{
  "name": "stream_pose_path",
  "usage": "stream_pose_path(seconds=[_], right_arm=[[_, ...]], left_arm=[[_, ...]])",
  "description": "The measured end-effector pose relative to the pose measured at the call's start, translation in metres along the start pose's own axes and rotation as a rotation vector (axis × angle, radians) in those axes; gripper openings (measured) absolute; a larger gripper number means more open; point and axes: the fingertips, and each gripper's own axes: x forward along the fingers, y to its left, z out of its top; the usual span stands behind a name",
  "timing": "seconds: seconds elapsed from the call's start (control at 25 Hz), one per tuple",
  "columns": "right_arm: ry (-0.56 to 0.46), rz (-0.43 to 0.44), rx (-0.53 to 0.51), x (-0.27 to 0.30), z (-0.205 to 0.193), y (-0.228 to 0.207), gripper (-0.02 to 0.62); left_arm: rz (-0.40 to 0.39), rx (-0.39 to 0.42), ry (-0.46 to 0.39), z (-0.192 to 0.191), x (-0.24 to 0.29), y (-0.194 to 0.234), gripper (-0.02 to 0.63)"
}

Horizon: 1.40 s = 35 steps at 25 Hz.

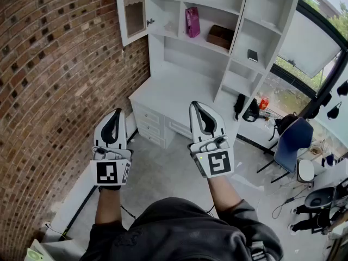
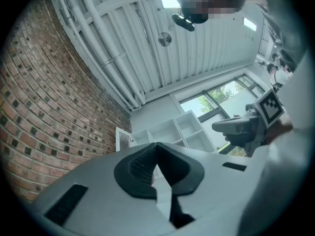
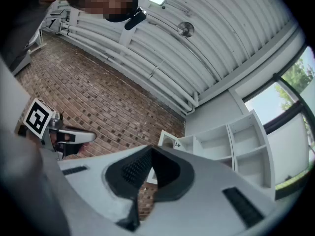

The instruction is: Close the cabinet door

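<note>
The white cabinet door (image 1: 133, 10) with a glass panel stands swung open at the top left of the white shelf unit (image 1: 217, 53), next to the brick wall. It also shows small and far off in the left gripper view as the door (image 2: 123, 139), and in the right gripper view as the door (image 3: 169, 141). My left gripper (image 1: 117, 113) and right gripper (image 1: 197, 106) are held side by side well short of the unit, both tilted upward. Each is shut with nothing between its jaws, as seen at the left gripper (image 2: 156, 145) and the right gripper (image 3: 151, 149).
A magenta bag (image 1: 192, 22) and a brown box (image 1: 220, 36) sit on the shelves. Below are a white desk top (image 1: 174, 94) and drawers (image 1: 149, 125). The brick wall (image 1: 60, 80) runs along the left; a blue chair (image 1: 293, 140) and clutter stand at the right by the window.
</note>
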Motion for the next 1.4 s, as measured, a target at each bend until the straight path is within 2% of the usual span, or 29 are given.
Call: stream_pose_path(seconds=[0.52,0.72,0.84,1.16,1.4], right_arm=[[0.001,0.004,0.009,-0.003,0.000,-0.003,0.000],[0.033,0.000,0.035,-0.003,0.000,-0.005,0.000],[0.014,0.009,0.030,-0.004,-0.004,-0.006,0.000],[0.004,0.029,0.043,-0.005,-0.009,-0.007,0.000],[0.037,0.042,0.069,-0.007,-0.018,-0.017,0.000]], left_arm=[[0.000,0.004,-0.009,0.002,-0.001,-0.006,0.002],[0.006,-0.013,-0.022,0.003,-0.001,-0.005,0.271],[0.019,-0.014,-0.030,0.005,-0.001,-0.002,0.324],[0.035,-0.011,-0.034,0.005,0.001,-0.002,0.330],[0.050,-0.003,-0.021,0.001,0.009,-0.008,0.330]])
